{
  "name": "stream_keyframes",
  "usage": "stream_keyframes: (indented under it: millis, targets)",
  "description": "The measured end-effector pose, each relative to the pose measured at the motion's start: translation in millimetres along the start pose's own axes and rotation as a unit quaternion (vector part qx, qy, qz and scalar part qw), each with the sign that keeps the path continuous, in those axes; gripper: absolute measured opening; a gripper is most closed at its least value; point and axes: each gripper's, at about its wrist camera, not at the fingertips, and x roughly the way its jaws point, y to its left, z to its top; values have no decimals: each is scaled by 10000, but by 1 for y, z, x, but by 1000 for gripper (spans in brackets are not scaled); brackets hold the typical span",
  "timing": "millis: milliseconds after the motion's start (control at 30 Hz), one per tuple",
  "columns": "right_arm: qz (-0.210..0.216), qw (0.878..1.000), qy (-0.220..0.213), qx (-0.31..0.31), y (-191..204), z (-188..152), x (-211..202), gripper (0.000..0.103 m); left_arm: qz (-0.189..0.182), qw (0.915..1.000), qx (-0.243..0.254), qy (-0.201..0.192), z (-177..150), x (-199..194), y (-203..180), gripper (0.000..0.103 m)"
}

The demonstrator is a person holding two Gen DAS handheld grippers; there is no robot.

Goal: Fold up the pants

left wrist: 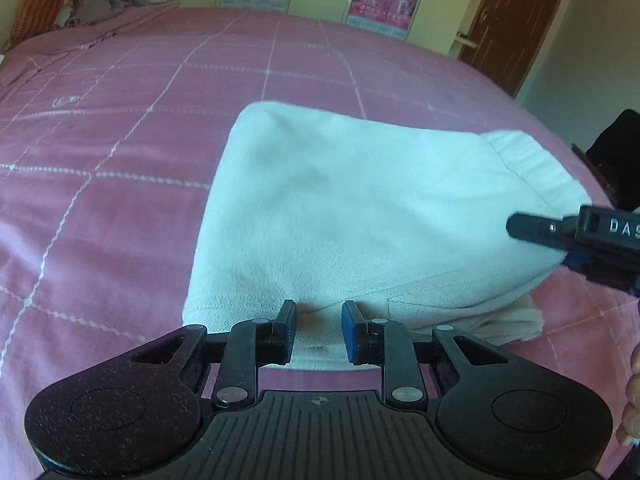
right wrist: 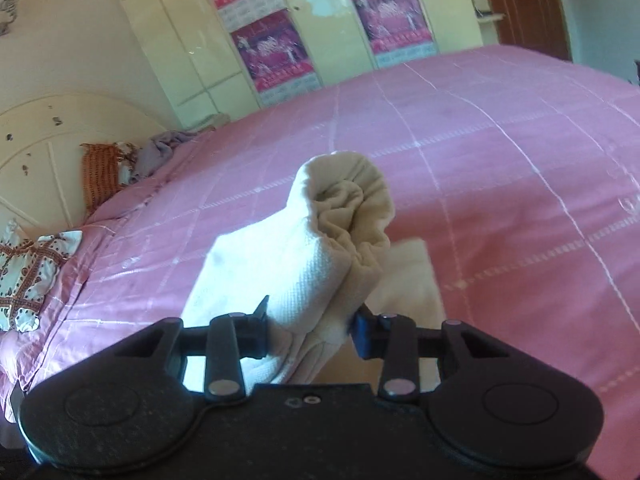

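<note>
Left gripper (left wrist: 318, 330) stands with jaws apart and nothing clamped, its fingertips resting at the near edge of the white pants (left wrist: 352, 216), which lie folded on the pink bedspread (left wrist: 120, 128). Right gripper (right wrist: 312, 330) is closed on a bunched fold of the pants (right wrist: 320, 248) — lifted, cuff at 12 o'clock. Beyond, at 10 o'clock — an orange cushion (right wrist: 100, 172); wardrobe doors (right wrist: 192, 40) farthest.

The right gripper (right wrist: 312, 330) pinches a bunched fold of the white pants (right wrist: 320, 248), lifting the gathered, ribbed end above the pink bedspread (right wrist: 500, 168). More of the pants lies flat beneath. At the left edge sit an orange pillow (right wrist: 100, 172) and a patterned cloth (right wrist: 28, 276); wardrobe doors (right wrist: 192, 40) carry pink posters (right wrist: 272, 52).
</note>
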Motion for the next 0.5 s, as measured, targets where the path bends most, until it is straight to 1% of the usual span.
stream_keyframes:
  millis: [33, 67, 100, 133, 167, 200, 300, 400, 467, 500]
  targets:
    - [-44, 9991, 349, 233, -13, -4, 12, 40, -24, 10000, -60, 0, -2, 3, 1, 25]
    - [-247, 9962, 686, 467, -28, -12, 22, 44, -60, 9999, -106, 14, -3, 3, 3, 25]
    - [-372, 9931, 902, 649, -40, -18, 28, 45, -73, 9999, -114, 40, -2, 2, 3, 25]
    - [-254, 9920, 902, 842, -50, -24, 27, 46, -81, 9999, -83, 59, -1, 1, 3, 25]
    - [-211, 9927, 815, 858, -52, -25, 22, 49, -89, 9999, -30, 80, 0, 0, 3, 25]
    - [-278, 9938, 777, 740, -48, -23, 18, 54, -97, 9999, -25, 100, 1, -1, 4, 25]
    - [-456, 9979, 439, 150, -30, -11, 0, 59, -124, 9997, -199, 36, 6, -10, 5, 25]
    - [-827, 9957, -151, -398, -14, 0, -20, 60, -50, 9997, -13, -246, 17, -18, -1, 25]
    - [-811, 9936, -385, -689, -2, 8, -25, 59, -51, 9996, 16, -267, 28, -16, -5, 25]
    - [-736, 9924, -419, -895, 7, 12, -23, 54, -58, 9998, -31, -198, 33, -12, -6, 25]
